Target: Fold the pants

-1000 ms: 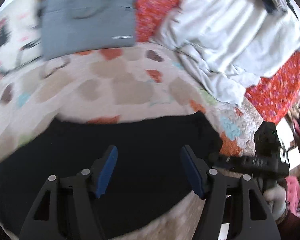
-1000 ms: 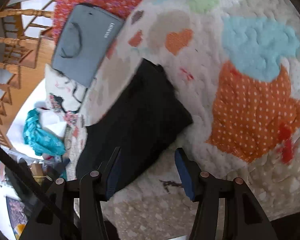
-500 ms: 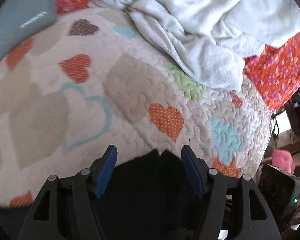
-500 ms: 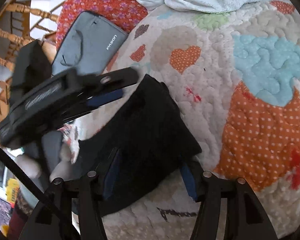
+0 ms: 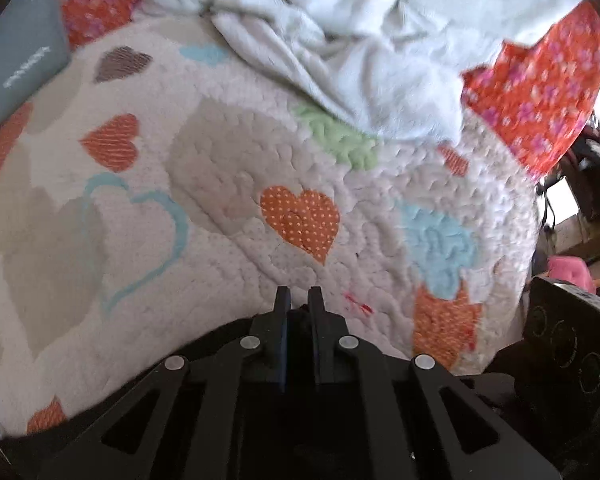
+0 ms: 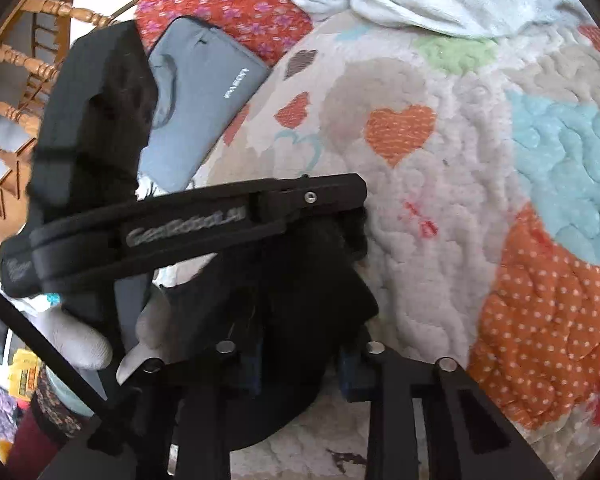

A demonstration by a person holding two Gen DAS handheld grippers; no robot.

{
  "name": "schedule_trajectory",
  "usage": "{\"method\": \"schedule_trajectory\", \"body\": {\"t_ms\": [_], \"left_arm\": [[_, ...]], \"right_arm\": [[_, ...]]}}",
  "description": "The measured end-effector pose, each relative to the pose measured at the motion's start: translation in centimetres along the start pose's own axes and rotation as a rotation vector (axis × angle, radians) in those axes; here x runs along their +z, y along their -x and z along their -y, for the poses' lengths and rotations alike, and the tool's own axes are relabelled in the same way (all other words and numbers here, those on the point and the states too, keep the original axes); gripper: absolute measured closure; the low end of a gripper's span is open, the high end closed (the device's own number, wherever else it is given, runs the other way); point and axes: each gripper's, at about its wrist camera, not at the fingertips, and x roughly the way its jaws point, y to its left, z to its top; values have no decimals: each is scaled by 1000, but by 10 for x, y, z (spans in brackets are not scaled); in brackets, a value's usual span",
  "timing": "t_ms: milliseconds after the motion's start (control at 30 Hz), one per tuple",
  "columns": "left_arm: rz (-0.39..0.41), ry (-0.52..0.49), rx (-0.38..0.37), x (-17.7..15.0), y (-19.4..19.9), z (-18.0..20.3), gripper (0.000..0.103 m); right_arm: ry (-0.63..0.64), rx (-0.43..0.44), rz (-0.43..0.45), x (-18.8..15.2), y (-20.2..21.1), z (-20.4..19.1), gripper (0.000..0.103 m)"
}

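Note:
The black pants lie on the heart-patterned quilt. In the left wrist view my left gripper is shut on the far corner of the pants; only a dark sliver shows between the fingers. In the right wrist view the left gripper crosses from the left and pinches that corner. My right gripper straddles the near edge of the pants with its jaws narrowed around the cloth; the blue pads are partly hidden by the fabric.
A grey laptop sleeve lies at the back left on a red floral cover. A pale crumpled blanket lies at the back. Wooden chair rails stand left of the bed. The bed's right edge drops off.
My left gripper has closed from wide open onto the pants' far corner. My right gripper has moved forward over the near edge and its jaws have narrowed around the cloth.

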Motion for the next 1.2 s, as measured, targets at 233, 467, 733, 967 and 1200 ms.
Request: {"method": "schedule_trajectory", "body": {"t_ms": [233,467,733,967,1200], "left_arm": [[177,131,-28,-40,79,-35,95],[352,419,-79,-124,144,-115,95],[440,766,-29,-226,181,-203,91],[630,1011,-89,-304,226,-249,65],[667,1025,-61,-323,243,-243,65]], "right_arm": [[146,91,-26,-10,-8,-61,79],[354,155,-148,-44,-43,-143,79],[619,96,-330,-95,-119,-212,68],[673,137,-407,-125,-138,-236,44],[665,203,-400,-106,-90,-246,41]]}}
